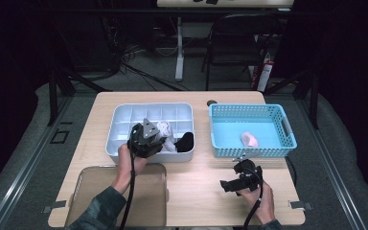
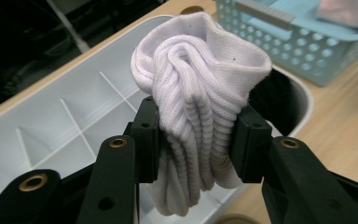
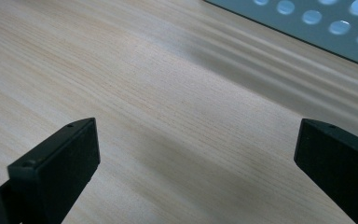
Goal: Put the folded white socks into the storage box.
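High view
- Table point(image 1: 191, 191): one light wooden top is seen, with three containers set on it.
- White tray point(image 1: 124, 117): one divided tray is placed left of centre, towards the far edge.
- White sock point(image 1: 166, 136): one bundled sock is held over the near right part of the white tray.
- Black item point(image 1: 185, 142): one dark bundle is lodged in the tray's near right compartment, just right of the sock.
- Blue basket point(image 1: 282, 127): one perforated basket is set to the right of the tray.
- Pink item point(image 1: 249, 139): one is laid inside the basket.
- Clear lid point(image 1: 96, 191): one translucent piece is laid at the near left edge.
- Left gripper point(image 1: 154, 140): it is held over the tray's near edge.
- Right gripper point(image 1: 230, 184): it is held low over bare table, near side of the basket.

Left gripper view
- Left gripper point(image 2: 196, 140): the white sock point(image 2: 200, 79) is pinched between the two pads, its rolled cuff bulging above them.
- White tray point(image 2: 51, 130): its dividers are seen behind the sock.
- Blue basket point(image 2: 298, 46): it is seen far right.

Right gripper view
- Right gripper point(image 3: 198, 154): the two pads are spread wide, with only bare table point(image 3: 168, 93) between them.
- Blue basket point(image 3: 317, 23): one wall is seen at the far right.
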